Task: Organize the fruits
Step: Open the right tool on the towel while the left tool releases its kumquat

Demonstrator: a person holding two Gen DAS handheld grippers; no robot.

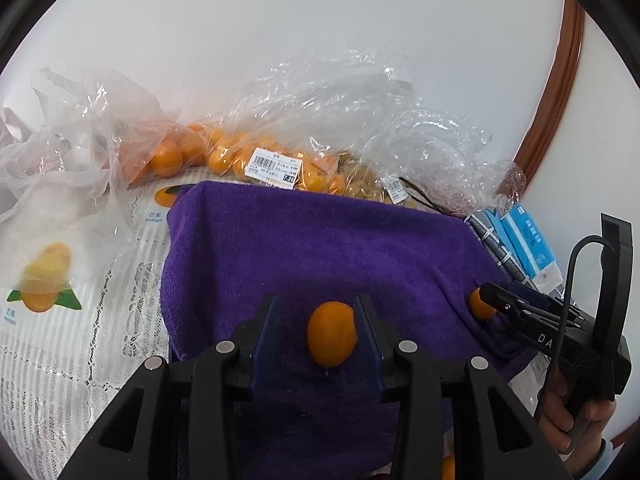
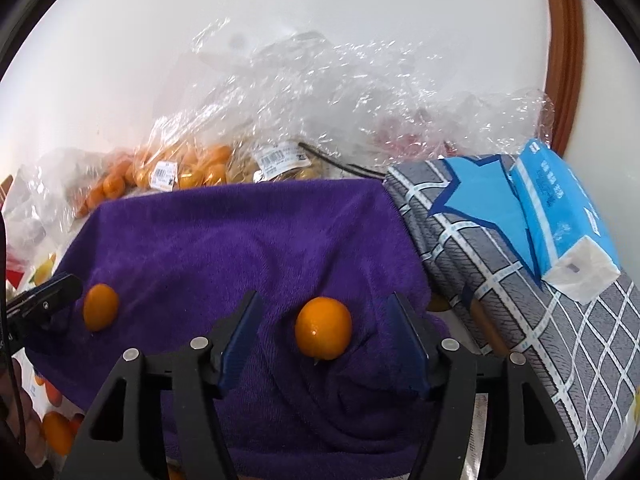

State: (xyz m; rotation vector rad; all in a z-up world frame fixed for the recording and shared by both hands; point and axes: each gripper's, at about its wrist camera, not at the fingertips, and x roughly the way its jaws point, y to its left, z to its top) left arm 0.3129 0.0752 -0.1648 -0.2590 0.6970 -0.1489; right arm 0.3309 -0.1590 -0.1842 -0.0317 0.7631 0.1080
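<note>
From the left wrist, the left hand-held gripper (image 1: 316,330) stands spread around an oval kumquat (image 1: 331,334) lying on the purple towel (image 1: 320,248); its right pad touches the fruit, the left stands apart. Bagged kumquats (image 1: 224,152) lie behind.

From the right wrist, the right hand-held gripper (image 2: 326,332) is wide apart around a rounder kumquat (image 2: 323,327), touching neither side. A tissue pack (image 2: 560,216) lies right.

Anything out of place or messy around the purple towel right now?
Mostly tidy: two loose oranges sit on the purple towel. A crumpled plastic bag is heaped behind, and the towel lies bunched.
</note>
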